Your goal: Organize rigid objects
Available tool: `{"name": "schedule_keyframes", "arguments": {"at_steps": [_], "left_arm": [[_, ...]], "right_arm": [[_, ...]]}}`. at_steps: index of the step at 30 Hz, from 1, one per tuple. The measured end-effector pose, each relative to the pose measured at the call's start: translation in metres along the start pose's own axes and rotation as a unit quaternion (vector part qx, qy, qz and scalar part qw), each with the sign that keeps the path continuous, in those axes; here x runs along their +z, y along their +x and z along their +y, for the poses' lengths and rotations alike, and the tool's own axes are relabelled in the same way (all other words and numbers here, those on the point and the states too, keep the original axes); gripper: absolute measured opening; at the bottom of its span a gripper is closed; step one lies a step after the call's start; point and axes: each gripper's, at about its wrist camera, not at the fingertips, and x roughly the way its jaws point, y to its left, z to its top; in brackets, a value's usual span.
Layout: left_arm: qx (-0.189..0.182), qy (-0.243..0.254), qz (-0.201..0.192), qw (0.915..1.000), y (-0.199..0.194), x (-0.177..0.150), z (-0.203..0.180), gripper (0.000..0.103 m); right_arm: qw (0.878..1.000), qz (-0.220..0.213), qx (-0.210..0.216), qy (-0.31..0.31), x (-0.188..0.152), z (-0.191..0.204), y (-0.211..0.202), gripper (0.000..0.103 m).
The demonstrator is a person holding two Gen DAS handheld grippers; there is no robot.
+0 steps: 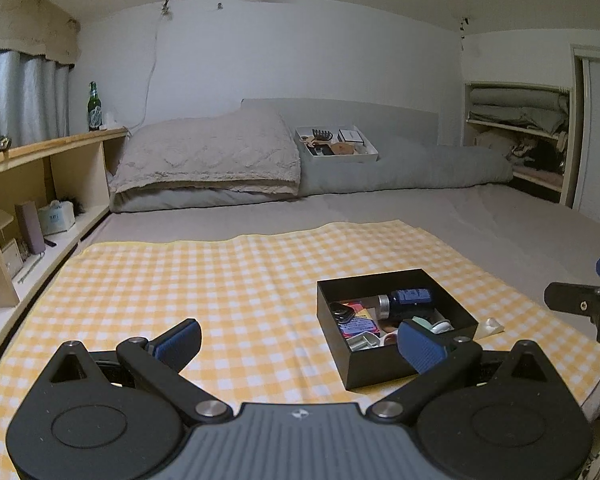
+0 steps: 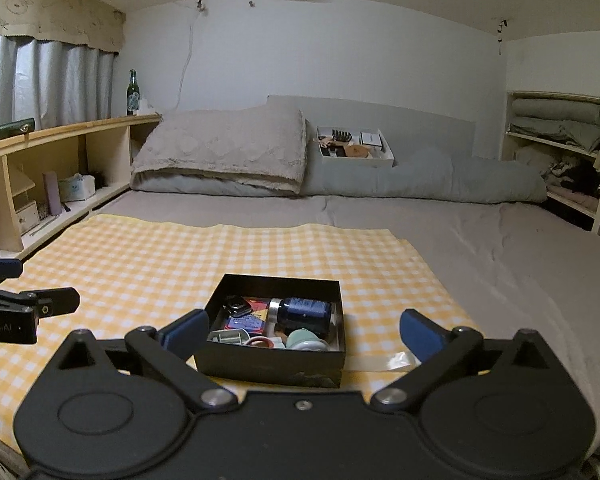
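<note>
A black open box (image 2: pixel 268 372) sits on a yellow checked cloth (image 2: pixel 140 256) spread over the bed. Inside lie a dark blue bottle (image 2: pixel 306 312) with a silver cap, a black key fob (image 2: pixel 236 306), colourful cards (image 2: pixel 246 322), a mint-green round piece (image 2: pixel 304 338) and a grey plastic piece (image 2: pixel 230 336). My right gripper (image 2: pixel 304 335) is open, its pads on either side of the box's near end, apart from it. My left gripper (image 1: pixel 302 344) is open and empty, left of the box (image 1: pixel 384 364), its right pad in front of the near corner.
A clear plastic piece (image 2: pixel 396 360) lies on the cloth to the right of the box. A white tray (image 2: pixel 356 160) of small items rests on the grey bolster at the back. A wooden shelf (image 2: pixel 60 132) with a green bottle (image 2: pixel 133 94) runs along the left.
</note>
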Motion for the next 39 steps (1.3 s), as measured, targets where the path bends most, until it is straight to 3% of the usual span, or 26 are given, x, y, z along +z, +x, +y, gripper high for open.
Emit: {"name": "schedule_keyframes", "arguments": {"at_steps": [13, 39], "left_arm": [[-0.02, -0.013, -0.012, 0.9996, -0.01, -0.001, 0.001, 0.103], [-0.024, -0.018, -0.011, 0.9995, -0.012, -0.001, 0.005, 0.103]], "right_arm": [[1.0, -0.011, 0.014, -0.003, -0.004, 0.001, -0.005, 0.103], [1.0, -0.01, 0.013, -0.001, -0.004, 0.002, -0.006, 0.103]]}}
